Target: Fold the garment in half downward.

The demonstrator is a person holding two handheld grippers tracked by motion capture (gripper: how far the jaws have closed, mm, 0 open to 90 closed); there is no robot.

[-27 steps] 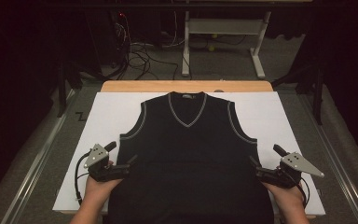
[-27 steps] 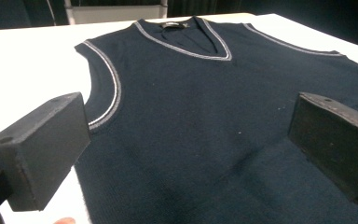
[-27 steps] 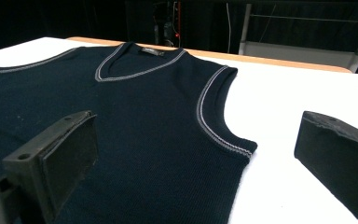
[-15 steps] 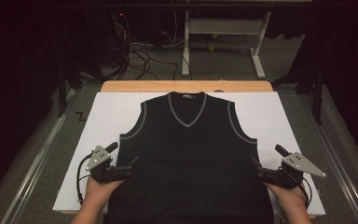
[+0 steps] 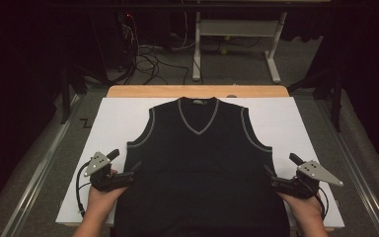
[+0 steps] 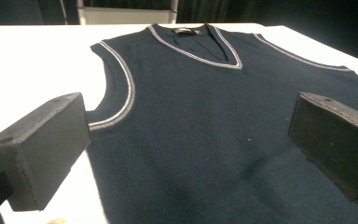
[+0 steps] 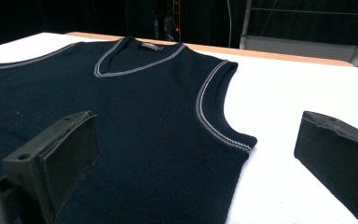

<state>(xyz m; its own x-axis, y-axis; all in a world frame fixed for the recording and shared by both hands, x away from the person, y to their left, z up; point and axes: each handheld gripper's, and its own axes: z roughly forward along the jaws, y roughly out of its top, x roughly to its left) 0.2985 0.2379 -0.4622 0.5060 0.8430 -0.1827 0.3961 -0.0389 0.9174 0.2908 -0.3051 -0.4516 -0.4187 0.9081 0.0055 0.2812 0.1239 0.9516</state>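
A dark navy sleeveless V-neck vest (image 5: 200,163) with pale trim lies flat, front up, on the white sheet (image 5: 113,123), collar toward the far edge. My left gripper (image 5: 134,170) sits at the vest's left side seam, below the armhole, jaws wide apart and empty. In the left gripper view the vest (image 6: 223,126) spreads between the two black pads (image 6: 42,149). My right gripper (image 5: 268,177) mirrors it at the right side seam, open as well. The right gripper view has the vest (image 7: 135,116) with its armhole edge between the spread pads (image 7: 60,154).
The white sheet covers a wooden table (image 5: 197,91) whose far edge shows. Grey floor, metal rails (image 5: 34,182) and a tangle of cables (image 5: 143,59) lie beyond, with a white frame stand (image 5: 237,34) at the back. Bare white sheet flanks the vest on both sides.
Both grippers have shifted slightly, staying at the vest's side seams. The vest has not moved.
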